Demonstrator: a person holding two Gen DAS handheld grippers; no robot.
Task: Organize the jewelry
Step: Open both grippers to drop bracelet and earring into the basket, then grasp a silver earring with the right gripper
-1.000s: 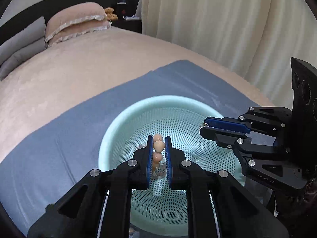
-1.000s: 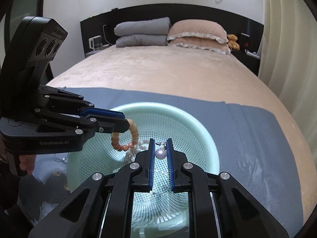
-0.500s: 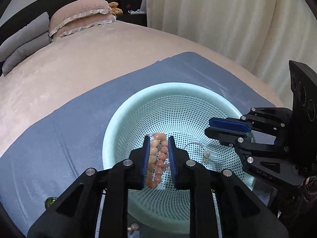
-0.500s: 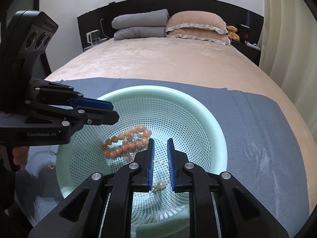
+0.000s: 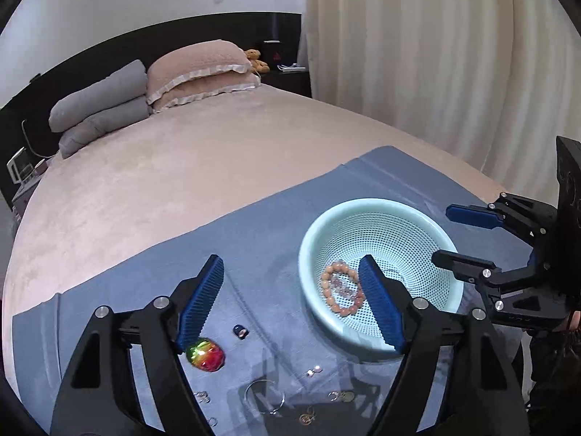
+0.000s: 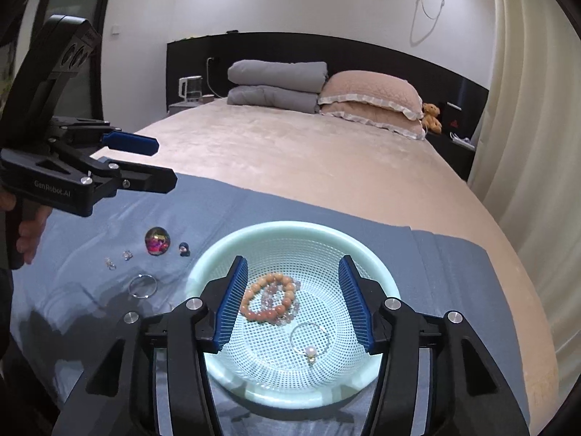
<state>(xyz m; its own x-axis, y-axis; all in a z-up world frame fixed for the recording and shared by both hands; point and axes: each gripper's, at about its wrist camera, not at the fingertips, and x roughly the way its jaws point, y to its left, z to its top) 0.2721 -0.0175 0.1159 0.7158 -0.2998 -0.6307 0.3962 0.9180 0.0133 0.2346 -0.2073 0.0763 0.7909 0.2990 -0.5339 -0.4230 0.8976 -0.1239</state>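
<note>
Across the beige bed point(image 6: 308, 167) lies a slate-blue cloth point(image 6: 450, 276), and on it sits my pale green perforated plastic basket point(image 6: 377, 272), light and rigid, easy to nudge. Inside it rest a peach-coloured bead bracelet point(image 6: 268, 299) over a paler translucent one, and a thin silver chain with a pearl point(image 6: 309, 341). My right tool point(image 6: 294, 309) hangs above the basket, spread wide and empty; my left tool point(image 5: 290, 301) is equally wide and empty, over the cloth beside the basket. Loose pieces wait on the cloth left of the basket: an iridescent glass ball point(image 5: 205, 354), smooth and likely to roll or slip, so I would pinch it squarely across its middle; a thin silver hoop point(image 5: 264, 396), lying flat, best taken by its rim; a small dark ring point(image 5: 240, 331); and tiny earrings point(image 6: 118, 258), light, fiddly, easily lost in folds.
</note>
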